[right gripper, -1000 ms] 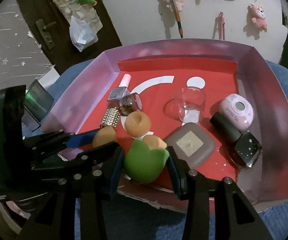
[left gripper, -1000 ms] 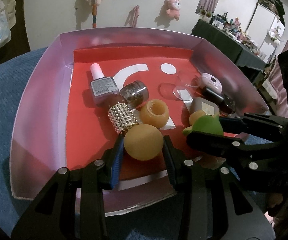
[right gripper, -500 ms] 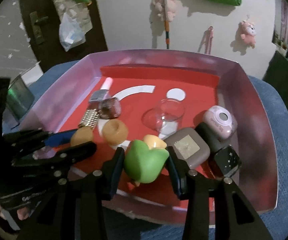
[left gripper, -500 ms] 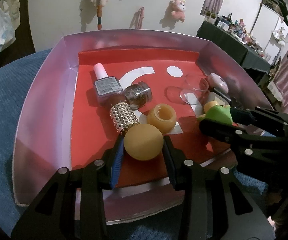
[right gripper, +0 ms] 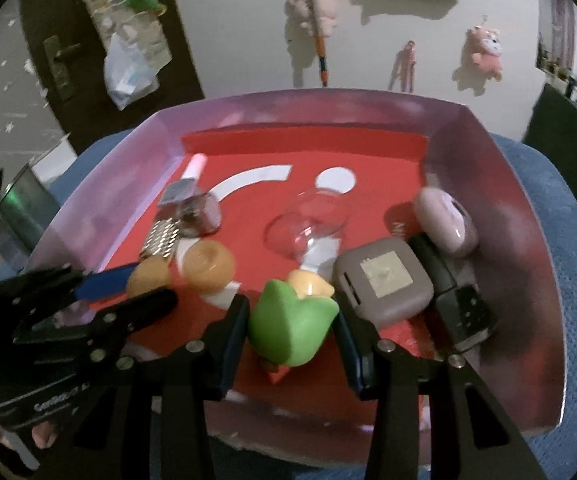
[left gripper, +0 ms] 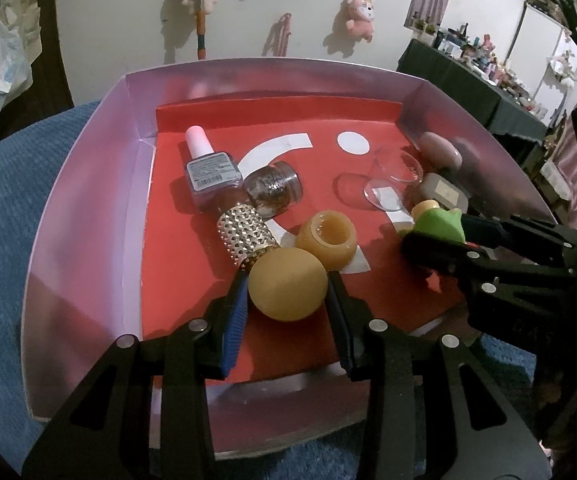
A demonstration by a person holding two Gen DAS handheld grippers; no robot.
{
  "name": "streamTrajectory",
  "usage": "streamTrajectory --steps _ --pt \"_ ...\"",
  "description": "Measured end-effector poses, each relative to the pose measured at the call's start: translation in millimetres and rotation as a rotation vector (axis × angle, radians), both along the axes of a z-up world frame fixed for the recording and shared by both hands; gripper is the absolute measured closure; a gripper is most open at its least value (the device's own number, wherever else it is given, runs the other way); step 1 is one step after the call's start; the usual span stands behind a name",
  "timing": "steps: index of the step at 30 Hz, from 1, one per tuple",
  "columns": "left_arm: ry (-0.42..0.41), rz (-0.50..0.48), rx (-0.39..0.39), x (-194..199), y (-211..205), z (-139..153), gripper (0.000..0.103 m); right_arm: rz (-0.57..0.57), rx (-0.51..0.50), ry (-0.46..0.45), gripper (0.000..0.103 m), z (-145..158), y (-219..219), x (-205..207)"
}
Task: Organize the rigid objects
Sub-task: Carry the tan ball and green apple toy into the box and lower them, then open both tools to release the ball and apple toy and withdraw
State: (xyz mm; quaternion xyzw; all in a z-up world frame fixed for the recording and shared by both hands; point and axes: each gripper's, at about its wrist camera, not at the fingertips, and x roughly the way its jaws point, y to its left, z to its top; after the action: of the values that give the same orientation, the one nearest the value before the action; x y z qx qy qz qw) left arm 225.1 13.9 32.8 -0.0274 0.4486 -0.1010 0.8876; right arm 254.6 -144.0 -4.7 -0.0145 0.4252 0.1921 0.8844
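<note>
A pink-walled tray (left gripper: 88, 220) with a red floor holds the objects. My left gripper (left gripper: 287, 294) is shut on a yellow-orange ball (left gripper: 287, 285) over the tray's near edge, beside a gold studded cylinder (left gripper: 246, 232) and a hollow orange piece (left gripper: 327, 236). My right gripper (right gripper: 292, 330) is shut on a green toy (right gripper: 292, 320) with a yellow part behind it, over the tray's (right gripper: 508, 240) near middle. In the left wrist view the green toy (left gripper: 440, 226) shows at the right; in the right wrist view the ball (right gripper: 148, 274) shows at the left.
A nail polish bottle (left gripper: 212, 172) and a glitter jar (left gripper: 274, 188) lie at the back left. A clear cup (right gripper: 308, 220), a grey square case (right gripper: 384, 280), a dark bottle (right gripper: 456, 300) and a pink round case (right gripper: 446, 220) crowd the right. Blue fabric (left gripper: 0, 240) surrounds the tray.
The right gripper has tipped upward a little with the green toy still in it, so more wall shows. The left gripper keeps the ball in about the same place.
</note>
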Motion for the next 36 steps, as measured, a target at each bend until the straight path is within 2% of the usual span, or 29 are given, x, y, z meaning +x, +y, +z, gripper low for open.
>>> streamTrajectory --steps 12,22,27,36 --pt "-0.009 0.007 0.023 -0.2 -3.4 -1.7 0.067 -0.006 -0.039 -0.022 0.058 -1.8 4.3 1.7" --pt "-0.013 0.005 0.032 -0.6 -3.8 -0.7 0.067 -0.009 -0.021 -0.012 0.058 -3.5 3.3 0.5" --pt "-0.021 0.001 0.050 -1.3 -5.7 -0.8 0.067 -0.012 0.023 0.012 0.058 -5.8 -3.0 2.3" --pt "-0.019 -0.013 0.037 -1.8 -7.5 -1.7 0.067 -0.012 0.003 -0.002 0.058 -5.3 0.7 1.7"
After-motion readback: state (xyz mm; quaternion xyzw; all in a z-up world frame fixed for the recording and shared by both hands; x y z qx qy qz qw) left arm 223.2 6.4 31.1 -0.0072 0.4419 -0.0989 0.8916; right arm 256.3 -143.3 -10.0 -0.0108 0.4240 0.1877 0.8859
